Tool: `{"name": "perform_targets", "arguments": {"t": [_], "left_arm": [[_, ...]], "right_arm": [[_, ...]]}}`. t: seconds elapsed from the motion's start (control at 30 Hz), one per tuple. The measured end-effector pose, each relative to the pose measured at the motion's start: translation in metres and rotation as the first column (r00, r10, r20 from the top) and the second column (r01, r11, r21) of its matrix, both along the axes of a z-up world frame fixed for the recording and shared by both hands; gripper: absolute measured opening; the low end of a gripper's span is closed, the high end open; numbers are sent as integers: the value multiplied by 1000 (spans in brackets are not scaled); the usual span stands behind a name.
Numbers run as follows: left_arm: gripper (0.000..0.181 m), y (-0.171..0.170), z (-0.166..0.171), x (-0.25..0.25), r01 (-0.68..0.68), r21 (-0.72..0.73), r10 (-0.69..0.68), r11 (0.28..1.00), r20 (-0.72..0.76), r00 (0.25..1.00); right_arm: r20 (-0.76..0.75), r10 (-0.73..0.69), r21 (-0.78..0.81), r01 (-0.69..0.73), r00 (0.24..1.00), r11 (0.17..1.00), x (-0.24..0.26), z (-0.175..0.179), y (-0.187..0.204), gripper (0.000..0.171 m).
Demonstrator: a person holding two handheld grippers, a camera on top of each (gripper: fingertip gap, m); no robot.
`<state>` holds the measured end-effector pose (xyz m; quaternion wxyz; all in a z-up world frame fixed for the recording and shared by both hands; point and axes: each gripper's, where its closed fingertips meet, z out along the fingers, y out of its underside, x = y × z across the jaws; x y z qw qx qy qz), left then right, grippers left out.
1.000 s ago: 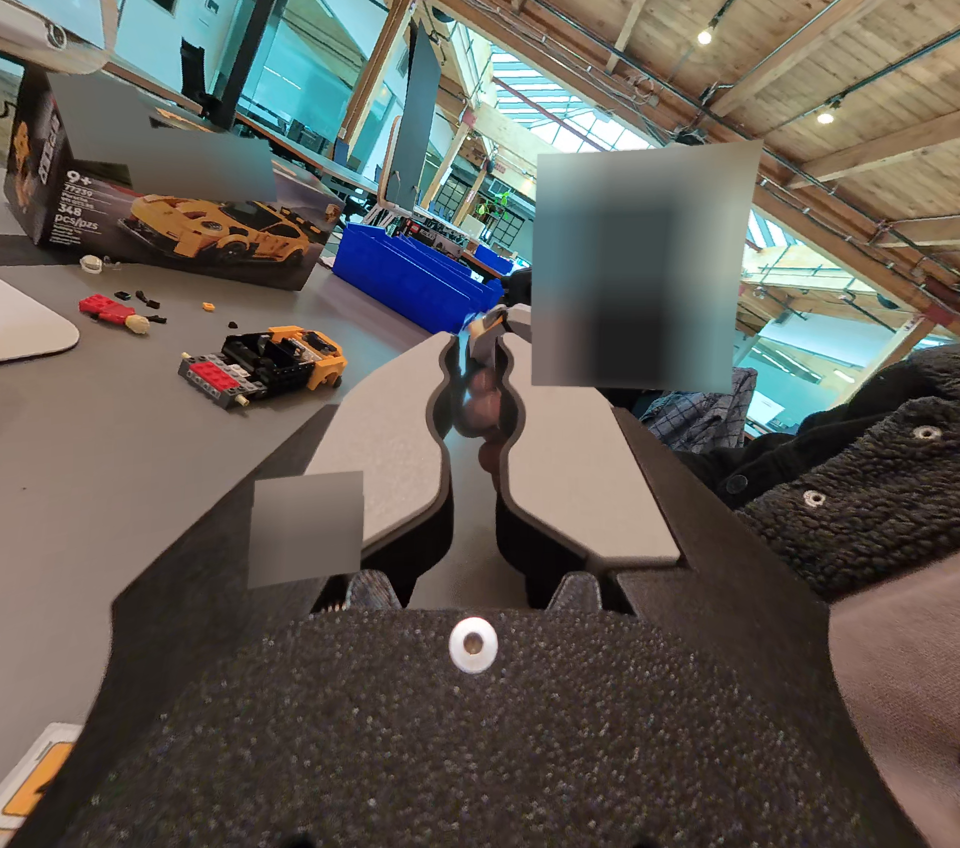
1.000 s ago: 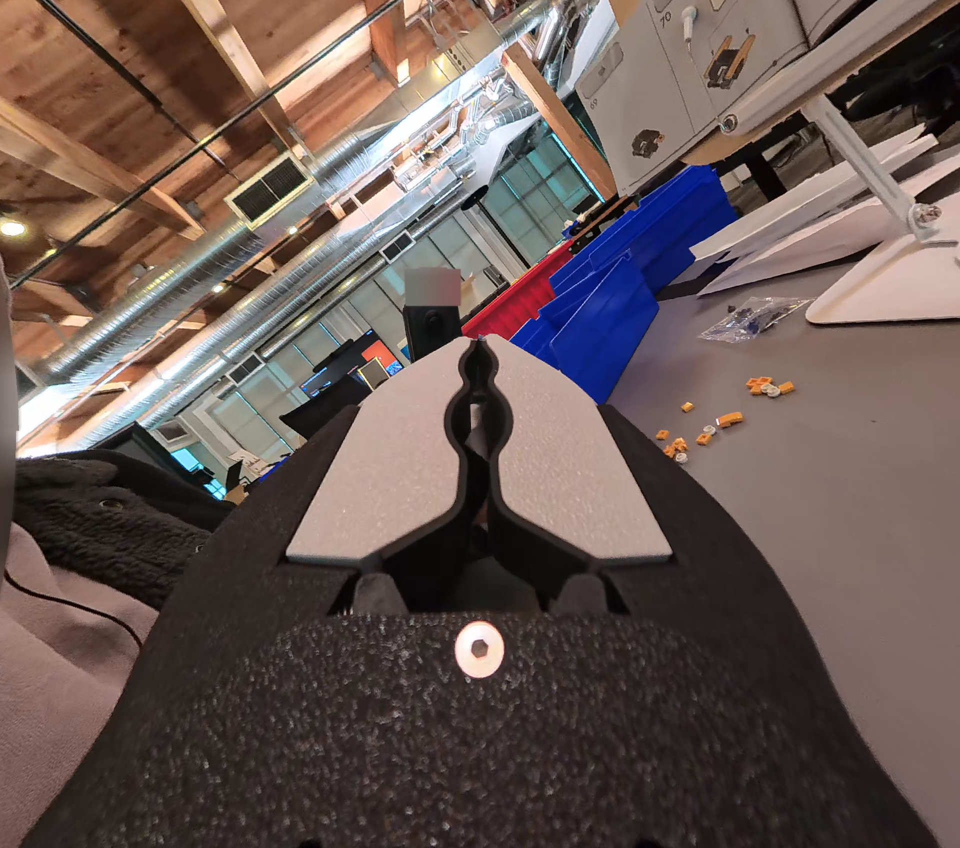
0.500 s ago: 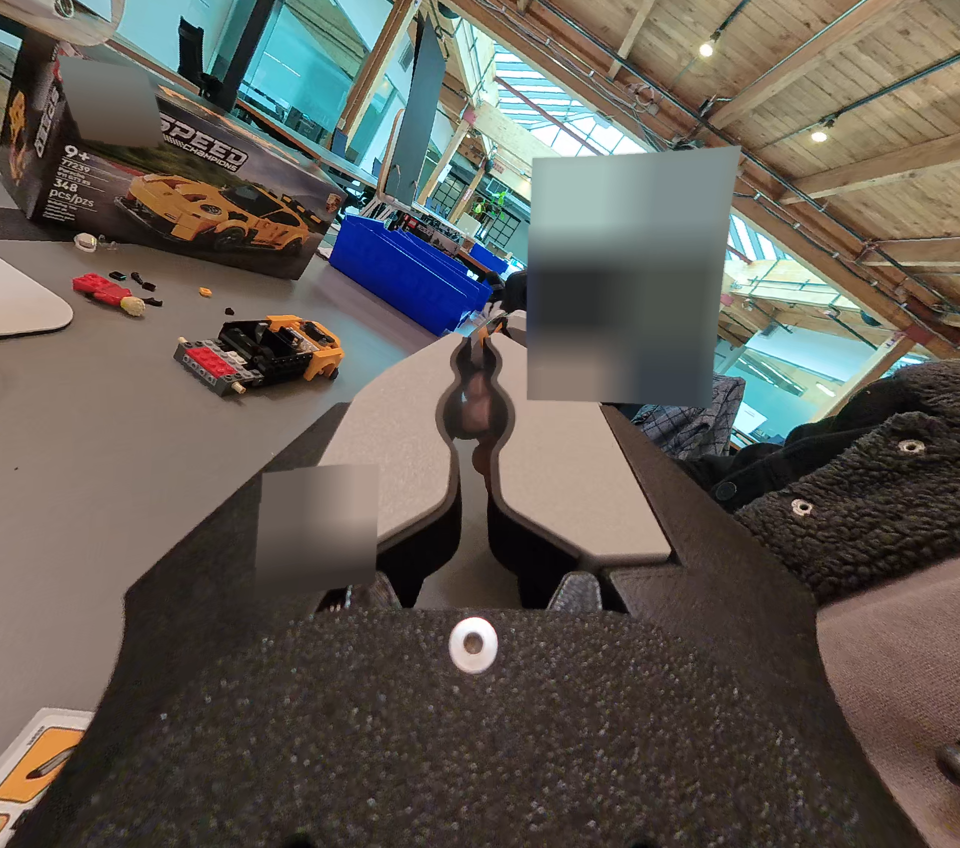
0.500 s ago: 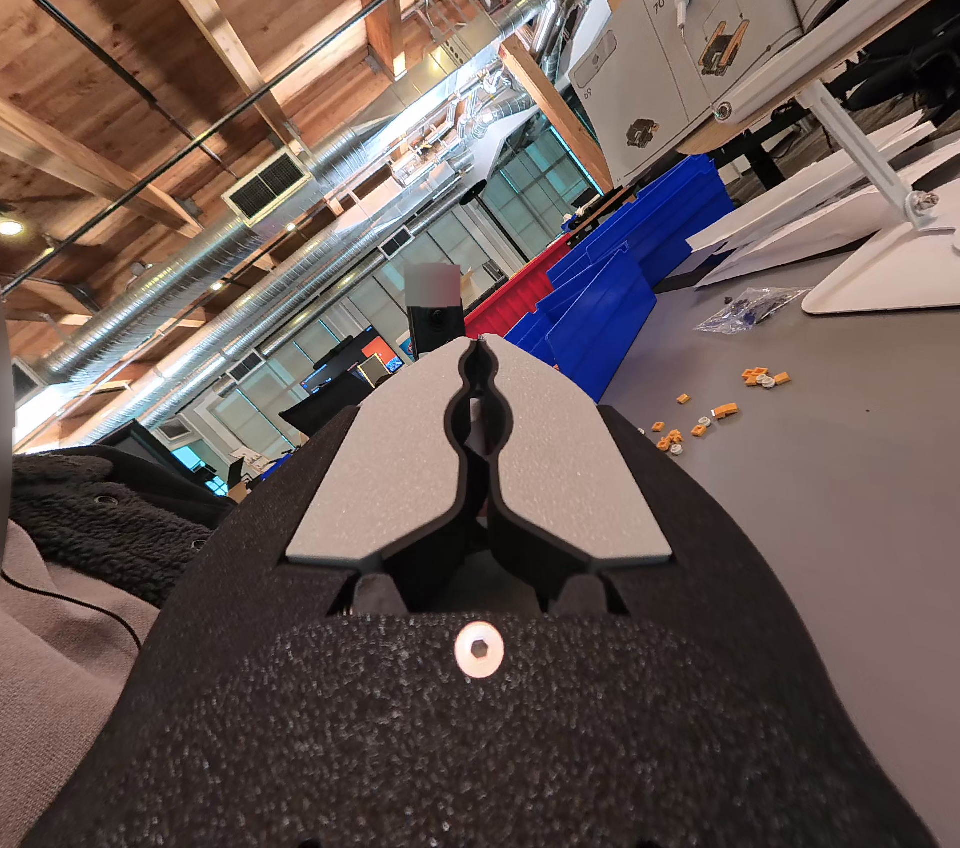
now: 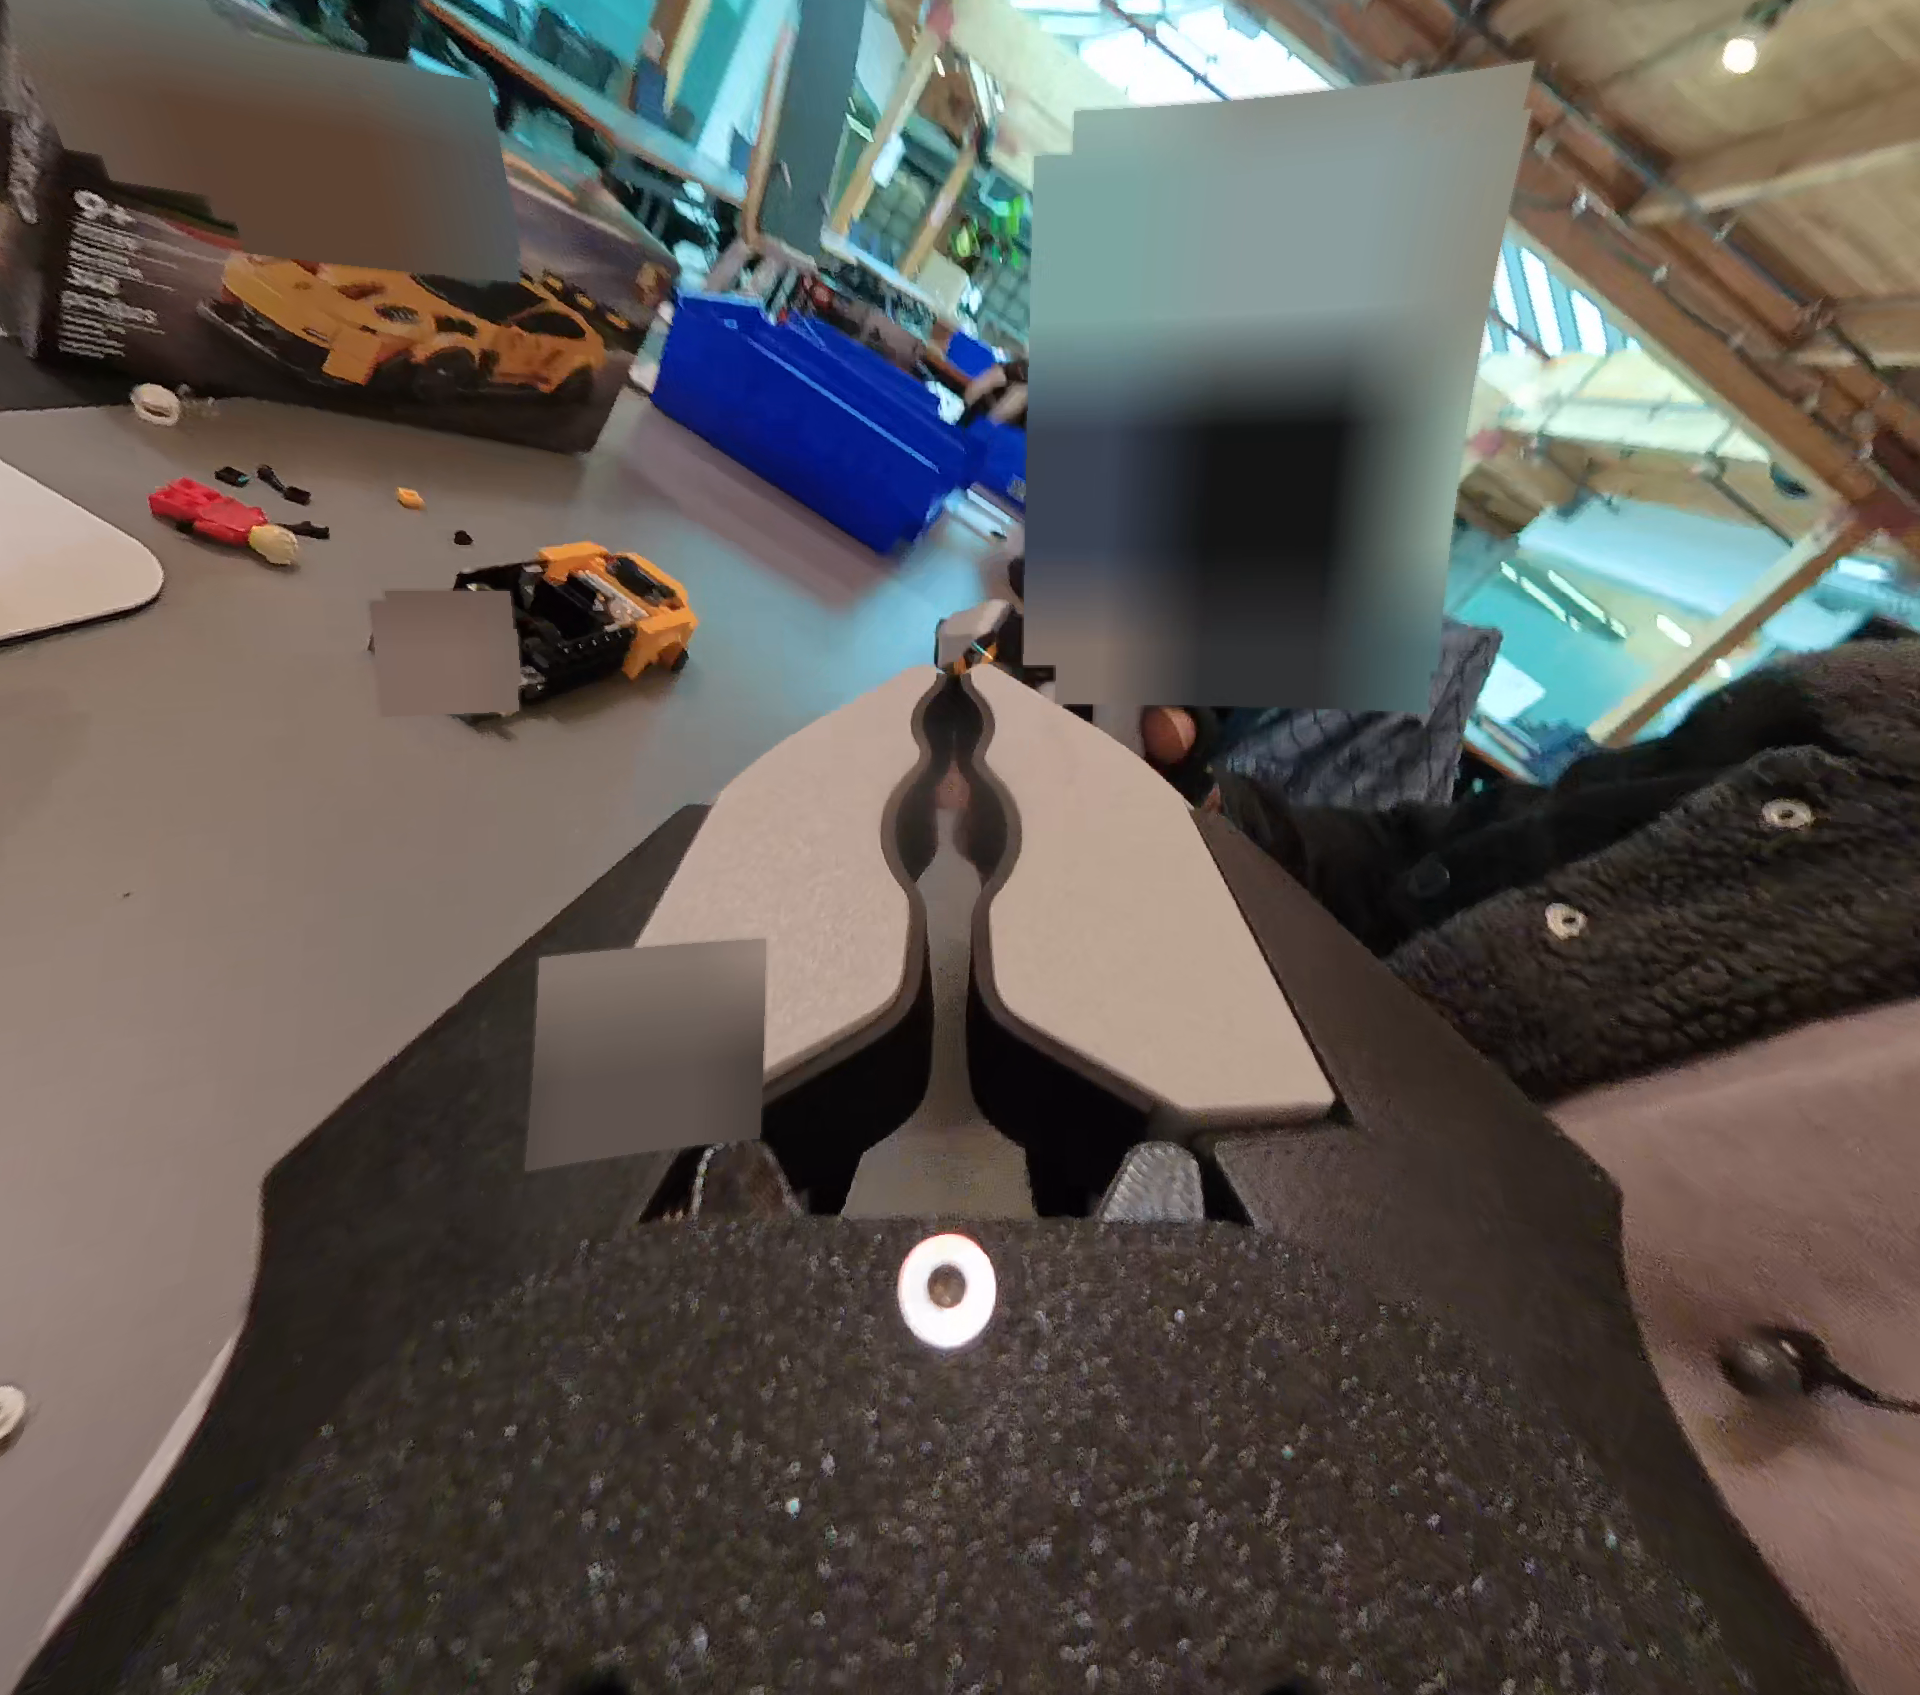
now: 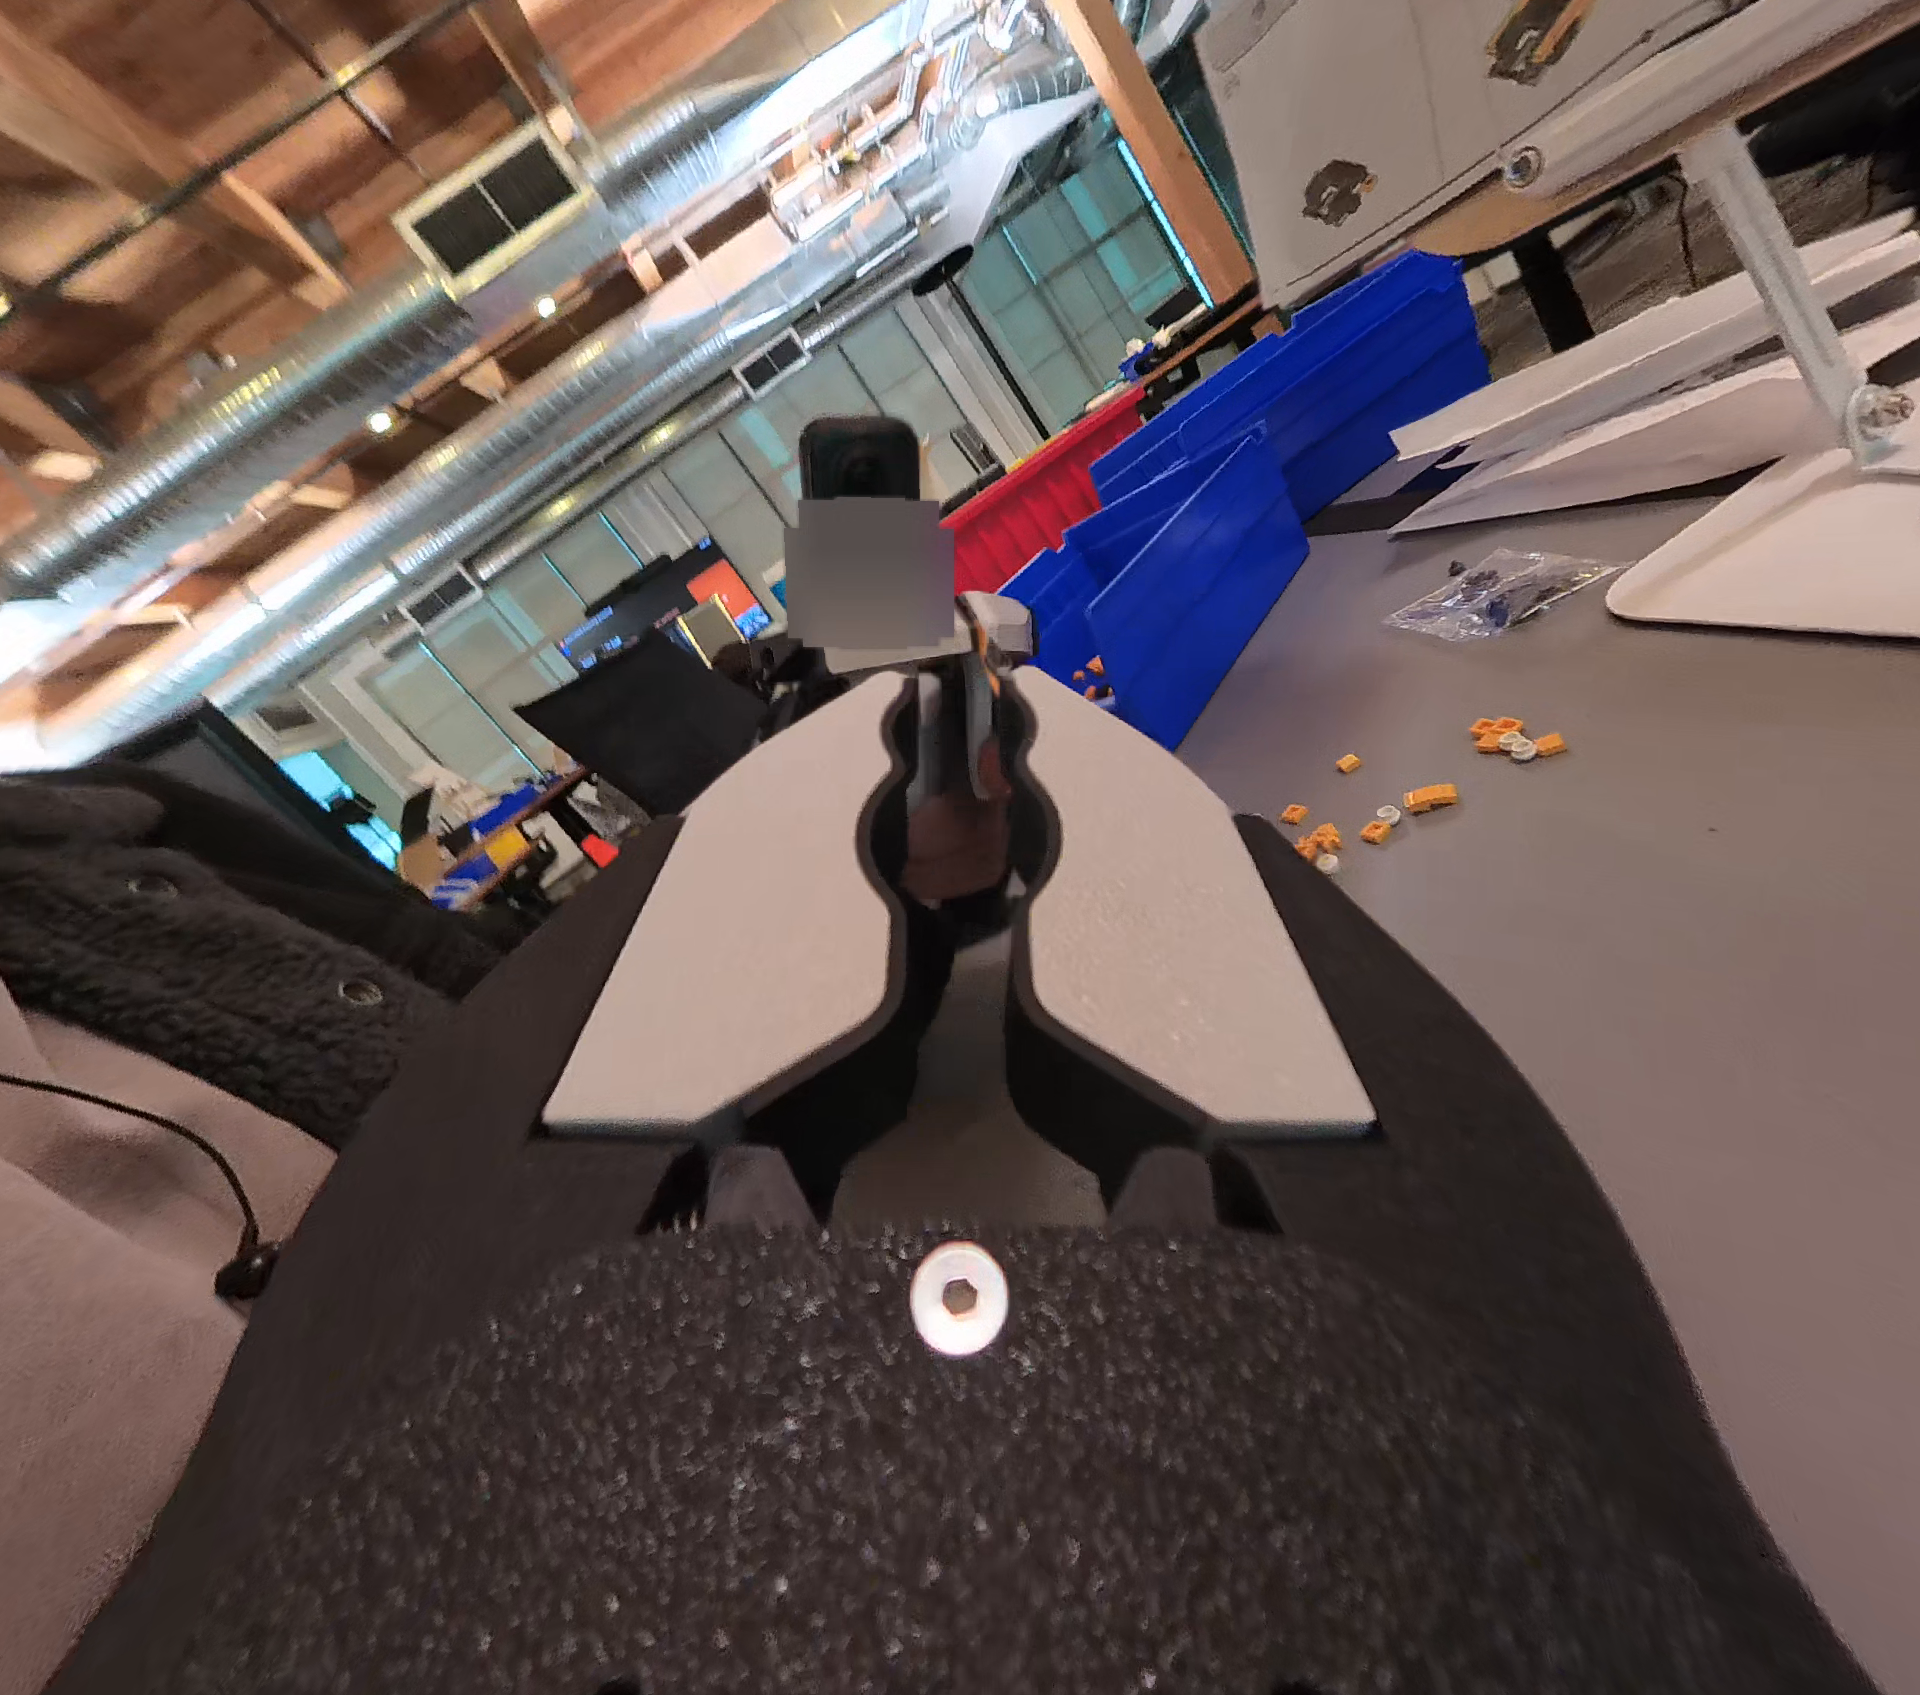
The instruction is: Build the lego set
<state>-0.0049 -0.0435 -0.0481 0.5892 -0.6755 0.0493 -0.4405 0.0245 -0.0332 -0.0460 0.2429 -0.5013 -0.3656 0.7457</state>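
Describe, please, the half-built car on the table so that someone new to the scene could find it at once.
In the left wrist view, start at the large dark set box standing at the back of the grey table. In front of it, nearer the camera, sits the half-built car. Unlike the small red, black and orange loose pieces scattered left of it, it is one chunky black body with orange panels.

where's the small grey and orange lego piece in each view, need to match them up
Left wrist view: the small grey and orange lego piece sits just above centre, pinched at the tip of the left tool.
Right wrist view: the same piece shows just above centre, right beyond the tip of the right tool, whose fingers stand slightly apart.
Shared landmark: the blue bins on the grey table.
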Motion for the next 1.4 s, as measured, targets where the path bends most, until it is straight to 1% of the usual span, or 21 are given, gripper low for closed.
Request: {"name": "perform_targets", "arguments": {"t": [0.1, 0.23, 0.37, 0.43, 0.5, 0.57, 0.63, 0.7, 0.77, 0.83, 0.9, 0.97, 1.07, 1.13, 1.2, 1.27, 1.33, 1.4], "left_arm": [[0, -3, 0, 0, 59, -42, -62, 997, -71, 996], [0, -6, 1, 3, 145, -80, -156, 986, -159, 975], [0, -8, 7, 9, 221, -92, -236, 971, -213, 948], [0, -9, 5, 13, 273, -127, -296, 953, -226, 928], [0, -8, -6, 16, 307, -201, -351, 930, -244, 904], [0, -9, -24, 17, 339, -318, -423, 886, -251, 871], [0, -7, -49, 14, 330, -434, -471, 838, -271, 839], [0, -9, -71, 11, 334, -536, -527, 775, -256, 810], [0, -11, -86, 12, 357, -608, -579, 709, -214, 787], [0, -13, -97, 13, 386, -656, -623, 649, -167, 764], [0, -13, -104, 14, 403, -686, -649, 606, -134, 749], [0, -11, -109, 15, 417, -706, -668, 572, -106, 737], [0, -9, -112, 16, 444, -723, -687, 530, -58, 724], [0, -10, -112, 16, 467, -730, -701, 498, -22, 713], [0, -10, -113, 15, 480, -738, -708, 475, 3, 706], [0, -10, -115, 14, 490, -744, -715, 455, 23, 699], [0, -9, -118, 13, 490, -752, -718, 441, 32, 695], [0, -8, -122, 13, 493, -758, -721, 427, 45, 692]], "right_arm": [[39, 24, 117, -28, 999, 993, 0, -1, -6, 27], [103, 16, 330, -49, 995, 943, 4, -5, -8, 38], [141, 5, 443, -68, 990, 894, 9, -10, -5, 43], [147, 6, 477, -76, 989, 876, 13, -12, -1, 43], [156, 2, 483, -78, 988, 872, 15, -14, 6, 41], [187, -2, 491, -91, 982, 866, 17, -21, 16, 40], [243, -10, 492, -115, 970, 863, 18, -35, 26, 38], [323, -2, 507, -171, 947, 845, 20, -57, 30, 39], [408, 7, 560, -256, 913, 788, 24, -82, 29, 40], [479, -12, 633, -336, 878, 697, 28, -107, 27, 41], [533, -45, 688, -401, 845, 605, 30, -127, 28, 44], [556, -51, 708, -441, 829, 552, 29, -136, 26, 44], [582, 2, 718, -515, 813, 468, 27, -144, 22, 45], [590, 53, 722, -556, 805, 412, 25, -147, 20, 54], [599, 72, 732, -582, 798, 355, 21, -150, 21, 68], [606, 95, 735, -602, 790, 313, 17, -153, 19, 82], [611, 121, 731, -617, 782, 292, 14, -158, 17, 86], [611, 143, 724, -623, 779, 296, 12, -161, 16, 86]]}}
